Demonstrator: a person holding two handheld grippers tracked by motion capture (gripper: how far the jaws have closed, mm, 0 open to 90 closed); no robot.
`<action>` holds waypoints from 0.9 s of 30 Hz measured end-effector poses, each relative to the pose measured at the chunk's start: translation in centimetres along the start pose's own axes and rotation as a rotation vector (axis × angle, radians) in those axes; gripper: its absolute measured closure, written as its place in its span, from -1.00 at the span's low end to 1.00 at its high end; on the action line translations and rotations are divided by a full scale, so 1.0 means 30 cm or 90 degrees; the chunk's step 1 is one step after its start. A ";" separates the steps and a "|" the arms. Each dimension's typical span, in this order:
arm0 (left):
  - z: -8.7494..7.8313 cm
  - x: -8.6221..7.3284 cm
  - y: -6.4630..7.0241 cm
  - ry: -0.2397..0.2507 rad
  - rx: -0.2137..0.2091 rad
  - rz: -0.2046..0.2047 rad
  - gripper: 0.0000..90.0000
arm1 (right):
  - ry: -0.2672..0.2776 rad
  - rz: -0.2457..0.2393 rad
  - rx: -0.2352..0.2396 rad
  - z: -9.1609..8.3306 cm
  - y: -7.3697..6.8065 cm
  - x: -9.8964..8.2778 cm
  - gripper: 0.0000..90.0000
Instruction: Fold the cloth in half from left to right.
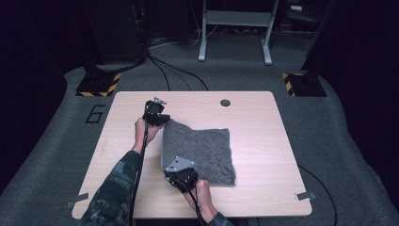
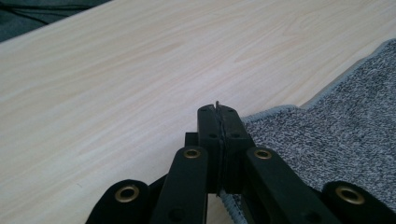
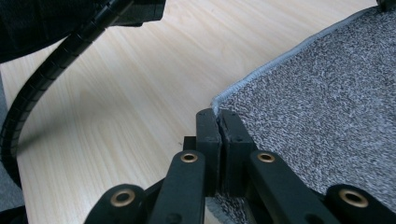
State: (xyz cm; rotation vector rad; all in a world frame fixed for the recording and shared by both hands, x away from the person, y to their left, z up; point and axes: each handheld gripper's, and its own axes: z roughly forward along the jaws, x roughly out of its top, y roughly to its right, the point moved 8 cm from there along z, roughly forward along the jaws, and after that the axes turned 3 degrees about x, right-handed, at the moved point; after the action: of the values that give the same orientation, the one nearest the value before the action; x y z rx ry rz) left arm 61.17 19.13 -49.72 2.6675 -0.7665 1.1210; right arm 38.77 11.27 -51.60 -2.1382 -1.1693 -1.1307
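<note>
We have a grey towel point(image 1: 200, 153) lying on the middle of the desk point(image 1: 263, 141), and both tools are already pinched onto it. The left tool point(image 1: 162, 120) grips the corner at about 10 o'clock of the cloth; in the left gripper view its jaws are pressed together with a thin edge of fabric point(image 2: 217, 103) poking out between them. The right tool point(image 1: 178, 173) holds the corner at about 7 o'clock, and in the right gripper view the hemmed corner point(image 3: 216, 106) sits clamped between its closed jaws.

We judge the towel to be light, soft and limp: a thick, nubbly weave that will drape and sag rather than keep a shape. Its rough surface should not slip readily from the pads, and nothing about it is fragile. The stitched hem is the firmest place to hold, so corners suit us well. With the two corners on one side held, the far side toward 3 o'clock will trail and drag over the desk.
</note>
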 end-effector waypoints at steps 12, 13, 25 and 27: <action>-0.073 0.099 0.004 -0.005 0.020 0.025 0.99 | 0.047 0.009 0.001 -0.053 -0.001 0.085 0.96; -0.073 0.099 0.004 -0.005 0.020 0.025 0.99 | 0.047 0.009 0.001 -0.053 -0.001 0.085 0.96; -0.073 0.157 0.062 -0.012 0.024 0.049 0.99 | 0.071 0.027 -0.016 -0.112 0.039 0.053 0.96; -0.064 0.164 0.076 -0.013 0.020 0.052 0.99 | 0.074 0.038 -0.018 -0.125 0.048 0.039 0.96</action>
State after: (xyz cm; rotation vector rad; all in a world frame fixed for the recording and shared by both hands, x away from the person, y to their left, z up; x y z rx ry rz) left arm 61.69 15.83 -45.04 2.6997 -0.8756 1.1356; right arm 38.67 8.44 -48.53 -2.0840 -1.0379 -1.2342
